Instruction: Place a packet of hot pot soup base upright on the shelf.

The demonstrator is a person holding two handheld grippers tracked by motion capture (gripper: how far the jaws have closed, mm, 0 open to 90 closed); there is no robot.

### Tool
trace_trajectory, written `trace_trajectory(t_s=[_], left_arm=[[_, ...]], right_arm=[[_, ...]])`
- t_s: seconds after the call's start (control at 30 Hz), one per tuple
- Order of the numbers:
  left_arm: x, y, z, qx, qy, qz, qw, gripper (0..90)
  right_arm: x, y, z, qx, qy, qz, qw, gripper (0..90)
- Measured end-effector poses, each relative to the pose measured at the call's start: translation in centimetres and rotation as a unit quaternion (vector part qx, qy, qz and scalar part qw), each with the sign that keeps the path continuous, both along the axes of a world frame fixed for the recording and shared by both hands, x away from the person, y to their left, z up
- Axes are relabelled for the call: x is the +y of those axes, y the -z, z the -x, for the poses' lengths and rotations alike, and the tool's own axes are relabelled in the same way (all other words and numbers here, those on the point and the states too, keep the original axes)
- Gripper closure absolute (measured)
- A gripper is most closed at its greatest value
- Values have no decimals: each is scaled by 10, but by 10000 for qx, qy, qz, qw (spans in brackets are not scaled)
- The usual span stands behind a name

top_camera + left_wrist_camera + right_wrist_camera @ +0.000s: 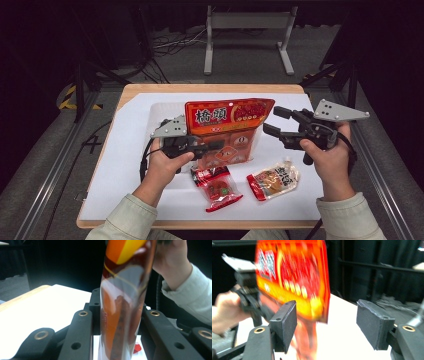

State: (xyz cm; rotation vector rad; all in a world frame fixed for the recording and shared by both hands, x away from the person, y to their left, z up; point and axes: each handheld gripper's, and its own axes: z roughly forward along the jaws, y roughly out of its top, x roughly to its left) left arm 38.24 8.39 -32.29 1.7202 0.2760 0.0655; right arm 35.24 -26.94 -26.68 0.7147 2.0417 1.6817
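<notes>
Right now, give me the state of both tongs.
Left tongs: shut on the big orange snack bag, held upright.
Right tongs: open, holding nothing, beside the bag.

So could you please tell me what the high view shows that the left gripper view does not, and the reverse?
High view alone: two small snack packets lying on the white sheet, the printed front of the big orange bag, and the right gripper, jaws open, beside it. Left gripper view alone: the left gripper clamped on the bag's clear lower part, seen edge-on. Both: the bag, the white sheet and the person's right hand.
</notes>
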Motion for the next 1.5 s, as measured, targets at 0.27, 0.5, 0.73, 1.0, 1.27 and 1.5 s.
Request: trace_trajectory(t_s=[0.27,0.5,0.73,1.0,1.27,1.5], left_arm=[[7,-16,-7,-58,-151,60,9999,713],[18,-26,-18,-142,-343,126,9992,712],[31,-31,-29,-133,-451,87,9989,713],[46,-34,-41,-156,-614,129,9979,713],[65,-35,-57,-156,-831,185,9963,713],[79,-34,-72,-271,-1120,107,9933,712]], right_arm=[[-16,34,8,216,458,183,9986,357],[-26,48,5,428,646,169,9968,375],[-34,61,4,398,936,405,9940,327],[-50,79,0,527,1062,251,9926,317],[-60,83,6,524,1193,195,9913,319],[-66,85,11,588,1156,-54,9915,324]])
